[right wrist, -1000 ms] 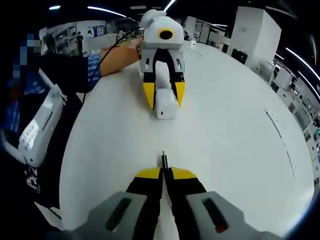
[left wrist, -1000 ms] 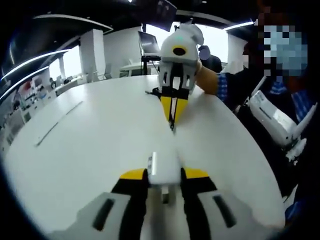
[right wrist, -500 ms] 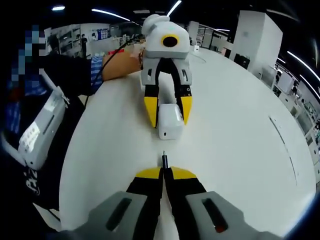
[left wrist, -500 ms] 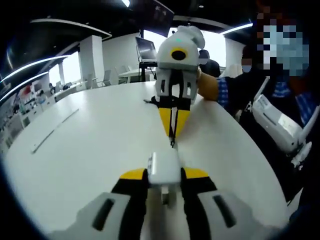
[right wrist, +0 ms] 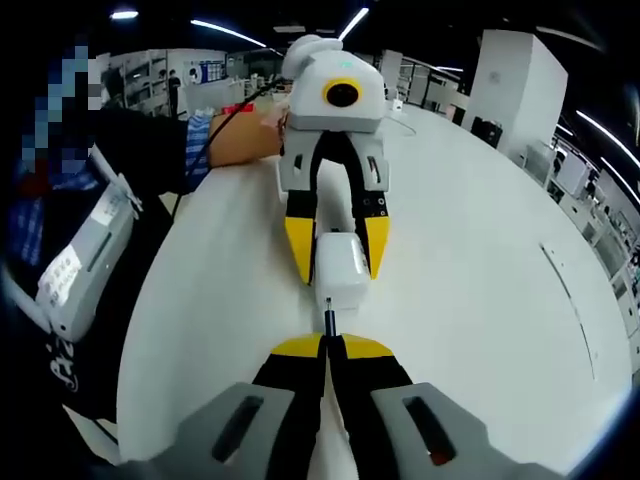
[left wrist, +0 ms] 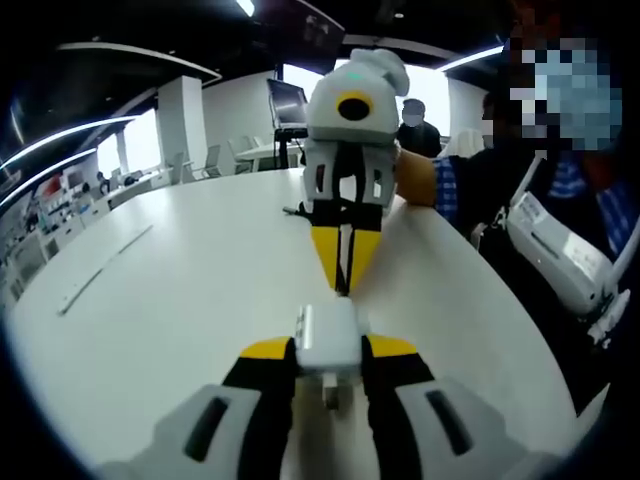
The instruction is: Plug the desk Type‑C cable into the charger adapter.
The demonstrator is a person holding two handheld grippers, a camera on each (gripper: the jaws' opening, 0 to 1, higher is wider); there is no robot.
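Over the last second the two grippers have drawn together: in the right gripper view the gap between the plug tip and the adapter's face, plain a second ago and narrow half a second ago, is now gone or all but gone, and in the left gripper view the opposing gripper looms larger and closer. The right gripper has its yellow-tipped jaws pressed together on the Type-C cable plug, whose short dark tip sticks out just past the jaw ends; in the left gripper view the same gripper comes in from ahead, jaws closed to a point with the dark plug running down between them. The left gripper pinches the white charger adapter by its sides between its jaws, and from the right gripper view that gripper shows holding the adapter with its port face turned toward the plug. The plug tip lies right at the adapter's near face, lined up with it; whether it has entered the port cannot be told. Both grippers hang just above the white round table. A person in a blue checked sleeve stands at the table's edge.
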